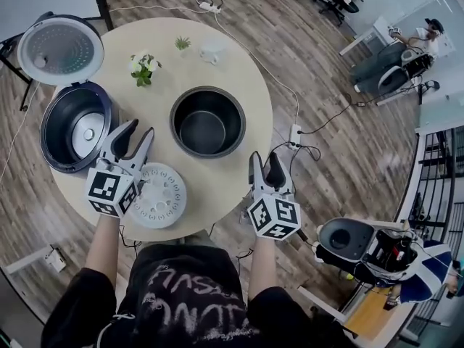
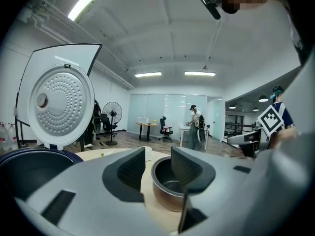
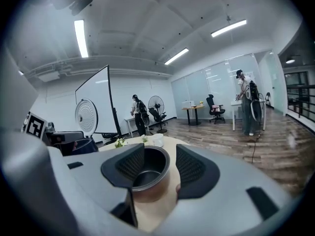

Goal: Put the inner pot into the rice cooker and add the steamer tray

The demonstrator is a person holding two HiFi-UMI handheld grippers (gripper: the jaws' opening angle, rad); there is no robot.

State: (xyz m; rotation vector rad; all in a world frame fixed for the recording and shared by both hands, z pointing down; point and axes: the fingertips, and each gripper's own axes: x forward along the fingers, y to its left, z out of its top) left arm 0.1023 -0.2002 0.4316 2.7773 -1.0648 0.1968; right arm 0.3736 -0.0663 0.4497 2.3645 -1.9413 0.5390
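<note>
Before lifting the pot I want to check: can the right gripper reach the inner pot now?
Probably yes. The right gripper is open, aimed at the inner pot, and only bare table lies between them.

My left gripper (image 1: 140, 128) hides part of the steamer tray (image 1: 165, 194), just nearer me than the inner pot (image 1: 208, 122). I cannot make out the small white thing (image 1: 210, 51) beyond the inner pot.

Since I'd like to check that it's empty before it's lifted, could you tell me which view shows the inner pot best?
The head view: it looks down into the inner pot, showing its whole rim and bare bottom. Both gripper views see it from the side, partly hidden by their open jaws.
</note>
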